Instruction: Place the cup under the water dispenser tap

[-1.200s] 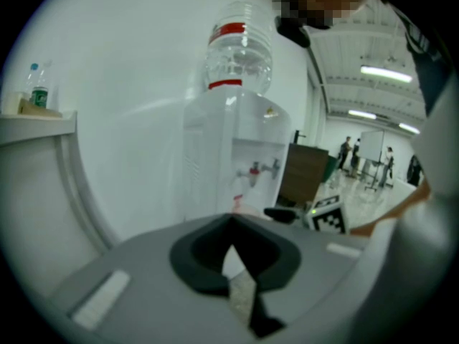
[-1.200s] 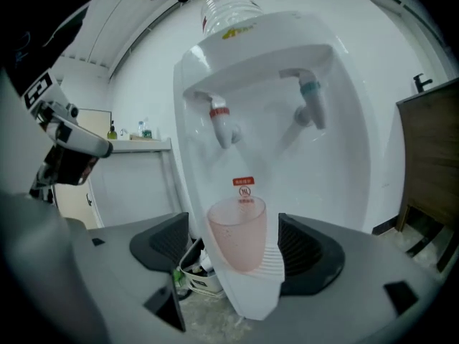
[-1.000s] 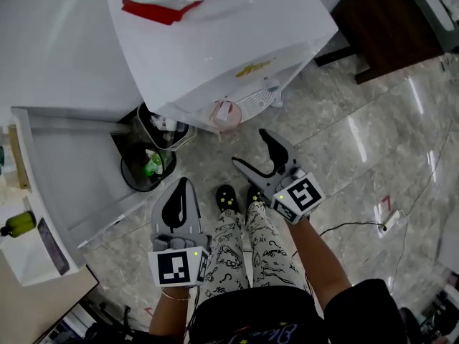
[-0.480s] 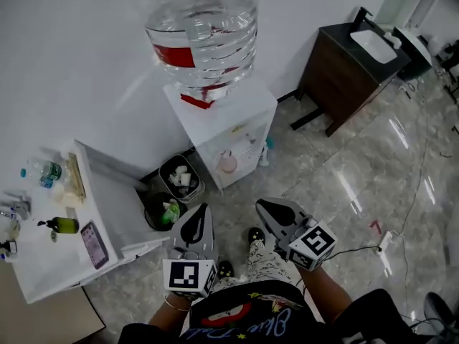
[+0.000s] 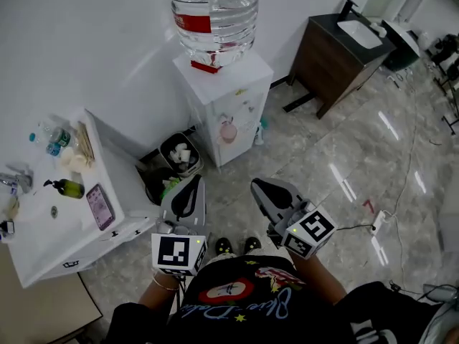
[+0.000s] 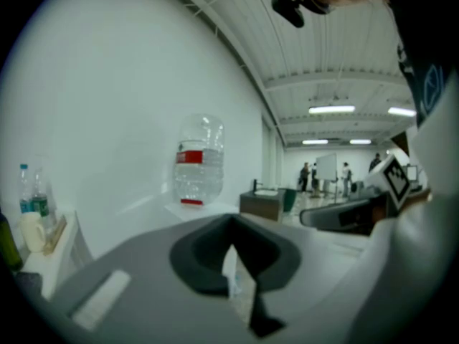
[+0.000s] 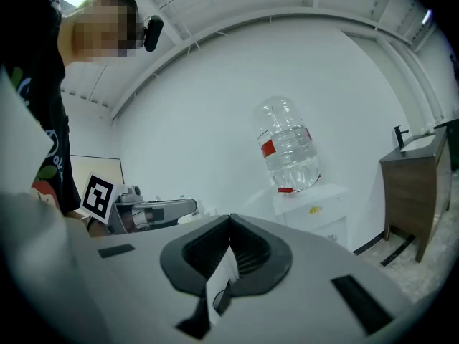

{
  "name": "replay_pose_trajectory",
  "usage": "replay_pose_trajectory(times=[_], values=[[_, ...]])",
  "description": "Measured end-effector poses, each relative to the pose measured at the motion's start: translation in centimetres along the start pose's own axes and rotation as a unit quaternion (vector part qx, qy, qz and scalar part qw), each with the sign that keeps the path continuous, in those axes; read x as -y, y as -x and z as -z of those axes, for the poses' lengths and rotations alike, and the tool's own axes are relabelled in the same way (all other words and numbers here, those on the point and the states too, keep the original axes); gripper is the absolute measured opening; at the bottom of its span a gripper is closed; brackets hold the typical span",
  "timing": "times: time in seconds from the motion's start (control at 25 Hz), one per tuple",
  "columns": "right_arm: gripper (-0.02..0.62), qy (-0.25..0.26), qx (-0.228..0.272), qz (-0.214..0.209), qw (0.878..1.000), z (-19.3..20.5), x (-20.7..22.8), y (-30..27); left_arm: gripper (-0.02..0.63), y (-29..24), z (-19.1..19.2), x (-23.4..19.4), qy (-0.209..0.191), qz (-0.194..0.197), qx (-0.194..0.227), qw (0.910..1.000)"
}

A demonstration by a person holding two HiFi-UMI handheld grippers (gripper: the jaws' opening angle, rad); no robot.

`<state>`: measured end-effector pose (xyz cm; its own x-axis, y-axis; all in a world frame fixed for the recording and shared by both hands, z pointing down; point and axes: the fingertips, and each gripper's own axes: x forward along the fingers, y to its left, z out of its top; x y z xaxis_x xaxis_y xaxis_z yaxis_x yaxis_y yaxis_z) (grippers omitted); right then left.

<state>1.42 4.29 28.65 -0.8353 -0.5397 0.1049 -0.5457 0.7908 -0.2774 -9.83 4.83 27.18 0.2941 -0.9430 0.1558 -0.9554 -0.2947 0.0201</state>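
A white water dispenser (image 5: 228, 95) with a clear bottle (image 5: 215, 9) on top stands against the wall, well ahead of both grippers. A small pink cup (image 5: 228, 131) sits in the recess on its front, below the taps. My left gripper (image 5: 192, 181) is held low in front of the person, shut and empty. My right gripper (image 5: 258, 187) is beside it, also shut with nothing between the jaws. In the left gripper view the bottle (image 6: 199, 160) is far off beyond the closed jaws. The right gripper view shows the dispenser (image 7: 315, 206) just as distant.
Two waste bins (image 5: 179, 153) stand left of the dispenser. A white table (image 5: 43, 228) at the left holds bottles and a phone (image 5: 100, 206). A dark sink cabinet (image 5: 337, 49) stands at the right. A cable and power strip (image 5: 376, 224) lie on the marble floor.
Both grippers have risen and the head view has pulled back from the dispenser. The right gripper's jaws went from open to shut. The left gripper stayed shut.
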Motion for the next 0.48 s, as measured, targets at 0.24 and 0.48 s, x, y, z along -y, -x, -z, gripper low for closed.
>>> replay_pose_trajectory(times=[0.24, 0.48], values=[[0.014, 0.037, 0.008, -0.027, 0.999, -2.0, -0.9, -0.2, 0.0, 1.4, 0.1, 0.4, 0.0, -0.014, 0.0, 0.9999], [0.014, 0.031, 0.018, -0.043, 0.998, -2.9, -1.2, 0.4, 0.0, 0.7, -1.6, 3.2, -0.013, -0.002, 0.016, 0.9998]])
